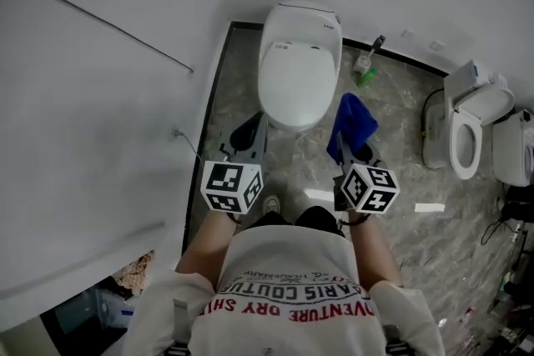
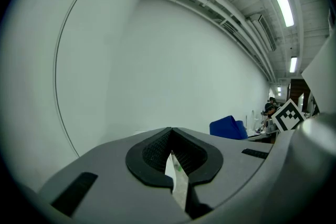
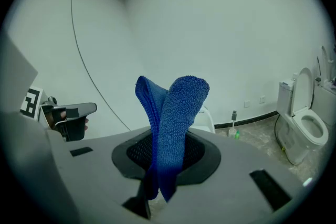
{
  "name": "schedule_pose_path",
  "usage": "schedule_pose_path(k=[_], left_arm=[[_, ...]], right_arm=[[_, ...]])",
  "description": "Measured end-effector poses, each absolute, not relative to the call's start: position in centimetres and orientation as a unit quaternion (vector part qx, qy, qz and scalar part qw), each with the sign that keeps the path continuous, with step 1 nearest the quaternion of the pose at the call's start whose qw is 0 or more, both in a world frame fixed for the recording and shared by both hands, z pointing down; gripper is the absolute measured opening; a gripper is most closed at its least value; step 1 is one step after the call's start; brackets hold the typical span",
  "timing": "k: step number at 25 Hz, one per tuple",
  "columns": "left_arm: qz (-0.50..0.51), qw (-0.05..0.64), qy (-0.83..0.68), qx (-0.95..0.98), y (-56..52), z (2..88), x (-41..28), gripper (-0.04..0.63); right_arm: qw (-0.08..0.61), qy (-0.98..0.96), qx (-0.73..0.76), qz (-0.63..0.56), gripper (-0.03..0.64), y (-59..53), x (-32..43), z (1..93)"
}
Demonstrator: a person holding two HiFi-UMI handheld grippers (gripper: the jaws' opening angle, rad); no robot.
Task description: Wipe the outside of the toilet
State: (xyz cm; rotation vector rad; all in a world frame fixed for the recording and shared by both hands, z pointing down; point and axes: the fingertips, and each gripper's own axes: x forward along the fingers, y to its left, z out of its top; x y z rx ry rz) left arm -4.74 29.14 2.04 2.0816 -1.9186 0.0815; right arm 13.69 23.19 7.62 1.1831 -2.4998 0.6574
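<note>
Your right gripper (image 1: pixel 355 158) (image 3: pixel 165 152) is clamped on the blue cloth (image 1: pixel 352 121) (image 3: pixel 173 113). Its 2 jaws are closed onto the folded fabric, which rises out of them in 2 soft lobes, with a short end hanging below the pads. Your left gripper (image 1: pixel 247 137) (image 2: pixel 170 157) has nothing in it. Its 2 jaws are brought together, with only a thin slit of light between the pads.

The toilet (image 1: pixel 296 67) stands straight ahead of you against the wall, white, with its lid down. Your left gripper sits just off the toilet's front left corner, close to the bowl but not touching it. Your right gripper sits off the toilet's front right corner, and the cloth hangs in the air just beside the bowl's right flank. Whether the cloth brushes the porcelain cannot be told from here. In the right gripper view the cloth covers most of the toilet, and only a white edge (image 3: pixel 207 118) shows past it.

To the right of the toilet's tank, a small upright brush-like item (image 1: pixel 367 62) (image 3: pixel 233 126) stands on the marbled floor (image 1: pixel 400 154) with something green at its base. Well to the toilet's right is a second toilet (image 1: pixel 467 125) (image 3: pixel 304 123), its lid raised. To the toilet's left runs a plain white wall (image 1: pixel 100 96) with a thin cable across it.
</note>
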Motion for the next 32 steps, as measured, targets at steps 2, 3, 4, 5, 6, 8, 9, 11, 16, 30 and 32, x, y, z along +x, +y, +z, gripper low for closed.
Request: schedule_pose_path(k=[2,3,4,5,6,8,9,11,16,30,32], left_arm=[[0.03,0.159,-0.671,0.724,26.9,2.8,-7.2,0.006],[0.031,0.163,-0.671,0.723,25.7,3.3,-8.1,0.006],[0.032,0.167,-0.671,0.722,24.4,3.9,-9.0,0.006],[0.032,0.171,-0.671,0.72,23.1,4.4,-9.8,0.006],[0.033,0.174,-0.672,0.719,21.7,5.0,-10.5,0.006],[0.036,0.18,-0.673,0.716,18.7,6.1,-11.7,0.006],[0.038,0.183,-0.674,0.714,17.0,6.7,-12.2,0.006],[0.042,0.191,-0.677,0.71,13.4,7.8,-13.2,0.006],[0.044,0.207,-0.696,0.687,3.8,10.2,-16.9,0.006],[0.068,0.249,-0.677,0.689,-14.7,20.2,-24.6,0.006],[0.079,0.252,-0.675,0.689,-16.2,21.4,-25.4,0.006]], right_arm=[[0.15,-0.868,0.413,0.233,0.075,20.6,11.5,8.1],[0.154,-0.866,0.415,0.233,0.077,19.3,10.7,8.5],[0.159,-0.864,0.417,0.234,0.077,17.8,10.1,9.0],[0.166,-0.861,0.419,0.234,0.077,16.3,9.6,9.5],[0.172,-0.858,0.423,0.235,0.077,14.6,9.2,10.2],[0.182,-0.851,0.43,0.238,0.077,11.0,8.5,11.5],[0.186,-0.848,0.435,0.241,0.077,9.1,8.3,12.2],[0.192,-0.841,0.439,0.25,0.077,4.9,7.8,13.3],[0.21,-0.837,0.428,0.267,0.077,-5.1,5.2,15.7],[0.269,-0.803,0.456,0.272,0.077,-23.8,-1.1,25.6],[0.275,-0.796,0.466,0.271,0.077,-26.1,-1.4,26.9]])
